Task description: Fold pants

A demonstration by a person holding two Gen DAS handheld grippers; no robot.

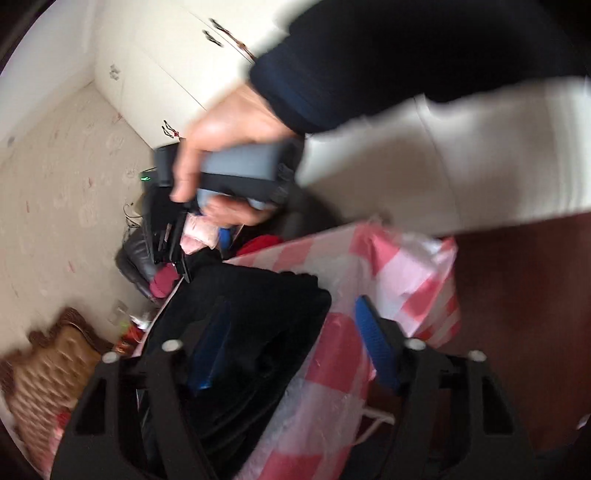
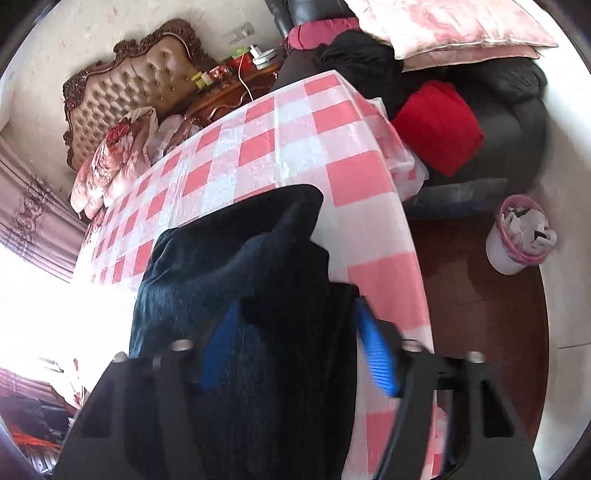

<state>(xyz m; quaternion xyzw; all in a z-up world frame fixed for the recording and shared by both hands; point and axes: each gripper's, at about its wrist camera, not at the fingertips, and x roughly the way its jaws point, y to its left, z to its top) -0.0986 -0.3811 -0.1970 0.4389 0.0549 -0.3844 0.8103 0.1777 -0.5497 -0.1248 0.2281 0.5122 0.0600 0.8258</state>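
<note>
pants (image 2: 236,258): dark, bunched at surface's (image 2: 295,140) near edge | right tool (image 2: 295,350): jaws apart, astride cloth | left tool (image 1: 291,343): apart, cloth at its left finger | right nearer

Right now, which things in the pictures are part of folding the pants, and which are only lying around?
Part of the job:
- dark pants
- checked tablecloth they lie on
- left hand-held gripper
- right hand-held gripper

Only lying around:
- red cloth
- pink pillow
- bin with pink liner
- tufted headboard
- bedside clutter
</note>
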